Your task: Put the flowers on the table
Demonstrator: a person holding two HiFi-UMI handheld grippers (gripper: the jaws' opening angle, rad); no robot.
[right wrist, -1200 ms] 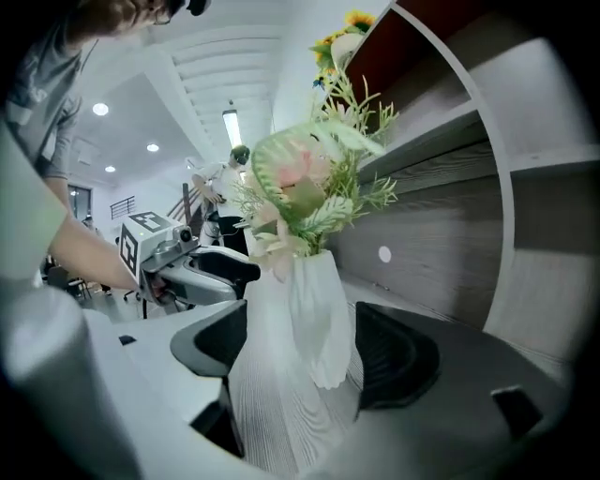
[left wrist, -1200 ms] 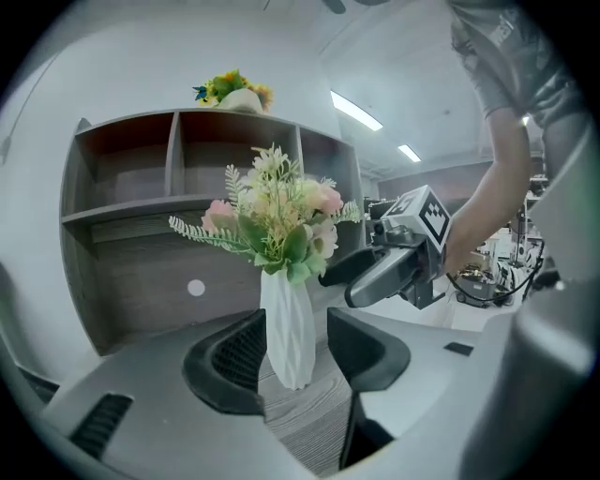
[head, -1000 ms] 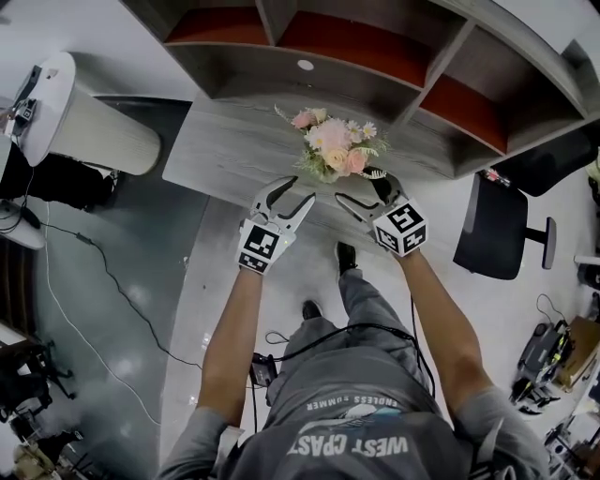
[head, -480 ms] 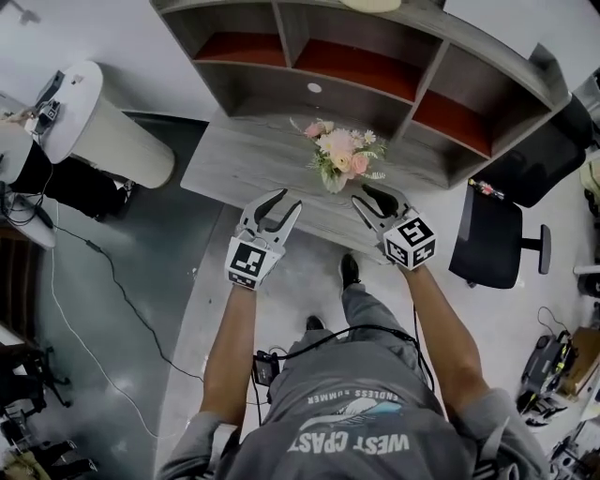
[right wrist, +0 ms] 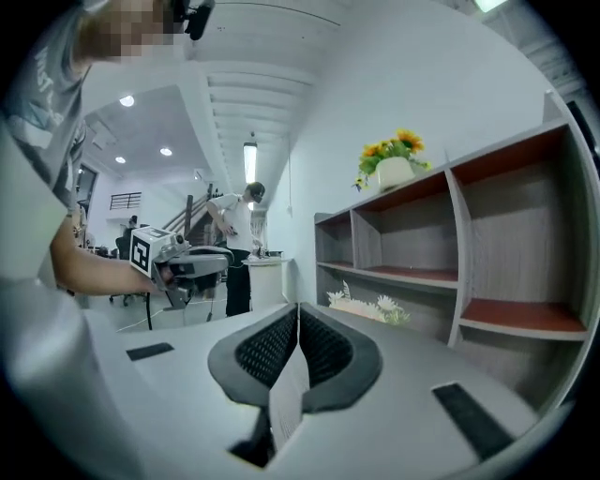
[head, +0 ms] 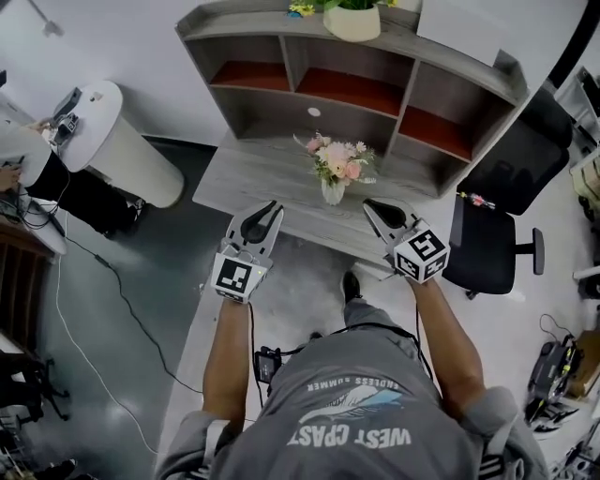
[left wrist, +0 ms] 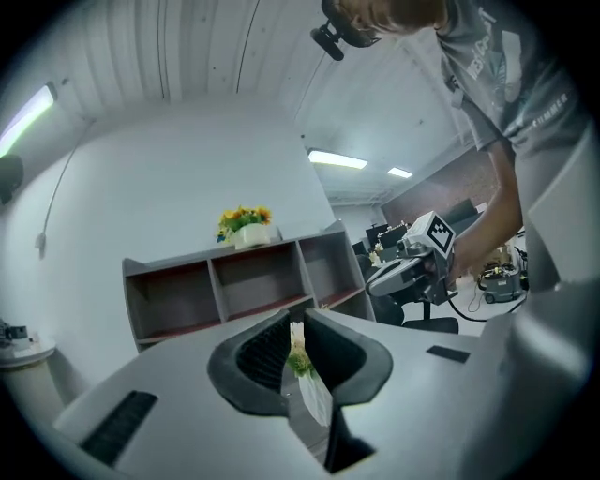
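A bunch of pink and white flowers point(head: 336, 161) stands in a small white vase point(head: 333, 192) on the grey table point(head: 253, 173), untouched. My left gripper point(head: 274, 206) hangs over the table's near edge, left of the vase. Its jaws are closing to a thin slit with nothing between them, and through that slit the left gripper view shows the distant flowers point(left wrist: 299, 361). Right of the vase, my right gripper point(head: 368, 203) is shut and empty. In the right gripper view its tips point(right wrist: 298, 305) meet, and the flowers point(right wrist: 366, 305) show beyond them.
A grey shelf unit point(head: 375, 89) with red-lined bays backs the table, with a potted yellow plant point(head: 354, 14) on top. A black office chair point(head: 487, 234) stands at the right, a white round stand point(head: 122, 141) at the left. A person point(right wrist: 239, 248) stands in the background.
Both grippers have drawn back from the flowers toward me. The right jaws went from wide open to shut, and the left jaws narrowed. The flowers stay on the table.
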